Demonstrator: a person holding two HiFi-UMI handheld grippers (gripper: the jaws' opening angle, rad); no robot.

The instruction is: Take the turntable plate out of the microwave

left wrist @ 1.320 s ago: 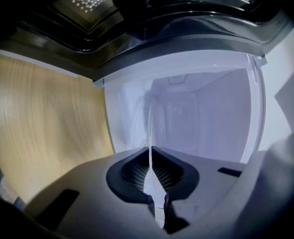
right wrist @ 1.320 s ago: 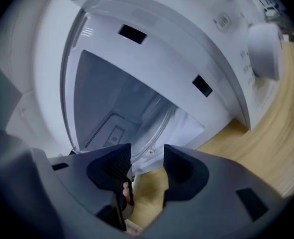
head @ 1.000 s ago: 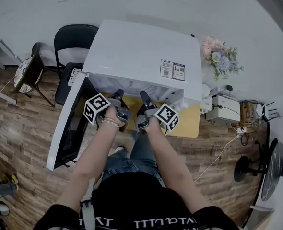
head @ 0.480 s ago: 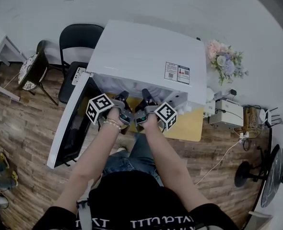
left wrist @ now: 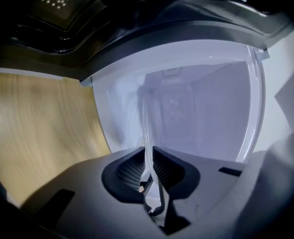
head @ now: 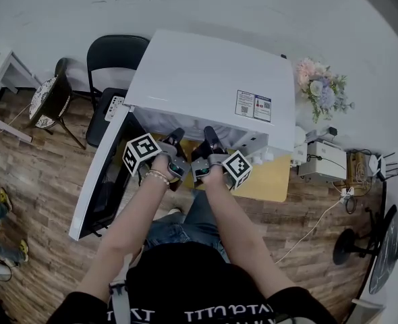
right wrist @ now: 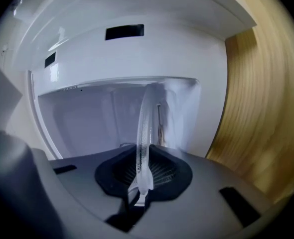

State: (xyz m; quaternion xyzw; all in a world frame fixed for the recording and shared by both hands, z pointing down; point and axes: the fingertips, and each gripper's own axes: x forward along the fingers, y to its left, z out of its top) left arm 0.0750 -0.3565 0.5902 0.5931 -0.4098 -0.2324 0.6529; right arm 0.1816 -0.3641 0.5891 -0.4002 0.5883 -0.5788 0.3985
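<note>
A white microwave (head: 206, 79) stands on a wooden table, its door (head: 101, 181) swung open to the left. Both grippers reach into its opening. The clear glass turntable plate (left wrist: 147, 128) shows edge-on in the left gripper view, with my left gripper (left wrist: 148, 156) shut on its rim. In the right gripper view the plate's rim (right wrist: 146, 128) runs between the pads of my right gripper (right wrist: 143, 171), whose jaws have just been closing and now press on it. In the head view the left gripper (head: 175, 137) and right gripper (head: 209, 135) sit side by side, and the plate is hidden inside the cavity.
The wooden table (head: 270, 177) juts out at the microwave's right. A black chair (head: 115, 56) and a round patterned stool (head: 47, 103) stand at the left. A flower bunch (head: 324, 90) and a white device (head: 324, 160) are at the right, with cables on the floor.
Both grippers stay at the microwave's opening. The right gripper has rolled a little. The head view has shifted slightly.
</note>
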